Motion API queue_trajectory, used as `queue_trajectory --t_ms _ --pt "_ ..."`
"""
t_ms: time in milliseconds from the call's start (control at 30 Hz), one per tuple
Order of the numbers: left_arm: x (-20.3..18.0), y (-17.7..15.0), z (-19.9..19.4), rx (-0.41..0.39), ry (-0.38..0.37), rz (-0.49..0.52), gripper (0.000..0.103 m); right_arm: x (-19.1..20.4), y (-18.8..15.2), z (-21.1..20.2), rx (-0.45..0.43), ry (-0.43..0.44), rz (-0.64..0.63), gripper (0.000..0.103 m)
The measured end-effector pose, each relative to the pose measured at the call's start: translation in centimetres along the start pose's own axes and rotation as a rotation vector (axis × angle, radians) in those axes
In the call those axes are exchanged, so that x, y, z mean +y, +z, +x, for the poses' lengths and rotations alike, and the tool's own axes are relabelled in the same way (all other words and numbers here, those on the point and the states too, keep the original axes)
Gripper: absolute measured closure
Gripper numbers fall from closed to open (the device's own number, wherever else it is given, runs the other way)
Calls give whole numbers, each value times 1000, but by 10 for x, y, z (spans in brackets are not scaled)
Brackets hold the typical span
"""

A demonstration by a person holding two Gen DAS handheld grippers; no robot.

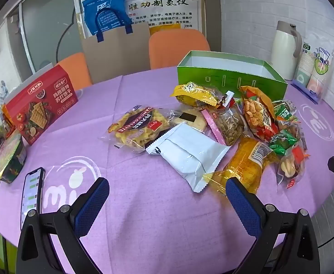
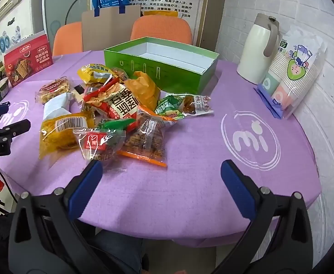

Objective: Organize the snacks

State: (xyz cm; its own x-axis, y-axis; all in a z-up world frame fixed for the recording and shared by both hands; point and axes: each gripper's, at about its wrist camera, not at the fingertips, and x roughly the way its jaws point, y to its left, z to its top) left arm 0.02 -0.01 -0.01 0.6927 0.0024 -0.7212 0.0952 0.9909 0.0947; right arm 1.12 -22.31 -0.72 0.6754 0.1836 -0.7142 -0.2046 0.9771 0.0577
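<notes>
Round table under a lilac cloth (image 1: 167, 205) printed with white "mi" logos, backed by orange chairs (image 1: 178, 45) and a white brick wall. Snack packets lie heaped at the table's middle: a white foil pouch (image 1: 187, 153), a clear bag of yellow crisps (image 1: 137, 127), a yellow-orange transparent packet with a barcode (image 1: 244, 164), and a red-and-orange bag of puffed snacks (image 2: 116, 105), several overlapping. Behind the heap stands an open green cardboard box (image 2: 162, 66) with a white interior, nothing visible inside. At the left rim stand a red biscuit carton (image 1: 41, 105) and a black smartphone (image 1: 31, 191); at the right, a cream thermos jug (image 2: 256, 50) beside a sleeve of paper cups (image 2: 292, 77). Left gripper (image 1: 167, 198) and right gripper (image 2: 161, 178) hover above bare cloth, blue-padded fingers spread wide, grasping nothing.
</notes>
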Motion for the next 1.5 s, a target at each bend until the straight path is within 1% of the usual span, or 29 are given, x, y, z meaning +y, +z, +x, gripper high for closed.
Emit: queue_trajectory --t_ms 267,300,333,467,500,667,700,1233,1500 --pt "-3 0 0 -1 -2 5 0 1 1 3 6 4 2 0" --pt "2 1 3 1 -5 -1 0 -3 1 2 6 4 3 0" --pt "2 2 4 1 -5 1 0 3 2 5 6 2 -3 0" --pt "2 1 9 1 -6 8 0 4 1 5 5 -2 -5 0" --pt "2 -2 5 0 -7 3 0 4 1 4 6 -3 -4 0" --pt "0 -3 7 1 -7 4 0 4 0 8 10 -2 -7 0" --pt "4 -3 5 2 -9 -8 0 4 0 8 10 -2 -7 0" --pt "2 -4 7 6 -8 -10 0 3 -3 15 18 1 -1 0" --pt "-2 -4 11 9 -19 -3 0 -1 -4 19 29 5 12 0"
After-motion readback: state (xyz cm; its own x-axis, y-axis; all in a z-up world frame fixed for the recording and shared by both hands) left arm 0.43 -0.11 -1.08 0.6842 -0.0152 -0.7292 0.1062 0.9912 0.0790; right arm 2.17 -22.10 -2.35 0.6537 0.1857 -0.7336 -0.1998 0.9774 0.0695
